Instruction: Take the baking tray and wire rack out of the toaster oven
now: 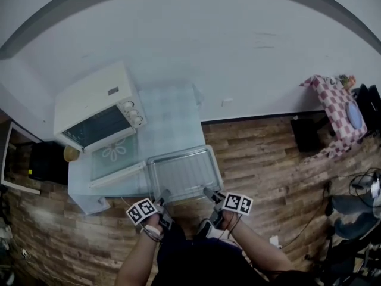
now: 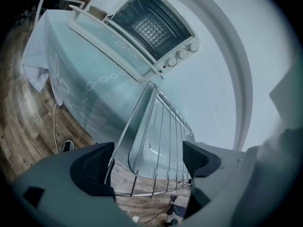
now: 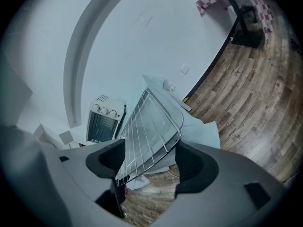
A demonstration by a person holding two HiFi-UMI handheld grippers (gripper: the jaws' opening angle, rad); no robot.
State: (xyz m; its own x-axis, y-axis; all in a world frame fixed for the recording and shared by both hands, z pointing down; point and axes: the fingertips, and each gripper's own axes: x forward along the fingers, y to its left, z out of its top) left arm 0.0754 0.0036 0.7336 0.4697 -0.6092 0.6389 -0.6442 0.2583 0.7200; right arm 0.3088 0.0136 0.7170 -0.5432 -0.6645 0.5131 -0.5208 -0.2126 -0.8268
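Note:
The baking tray point(image 1: 212, 159) lies on the table's front right corner with the wire rack point(image 1: 181, 174) on top of it. Behind it to the left stands the white toaster oven point(image 1: 95, 103), its door point(image 1: 116, 157) folded down. My left gripper point(image 1: 162, 194) is at the tray's near left edge. In the left gripper view its jaws stand wide, and the rack point(image 2: 163, 141) and tray point(image 2: 147, 152) run between the pads without being pressed. My right gripper point(image 1: 208, 191) is at the near right corner. There the jaws close round the rack point(image 3: 147, 131) and the tray rim point(image 3: 178, 129).
A pale cloth covers the table point(image 1: 169, 118), which stands against a white wall. On the wooden floor to the right are a checked-cloth table point(image 1: 336, 112), dark bags and cables point(image 1: 357, 183). A dark cabinet point(image 1: 44, 159) stands left of the table.

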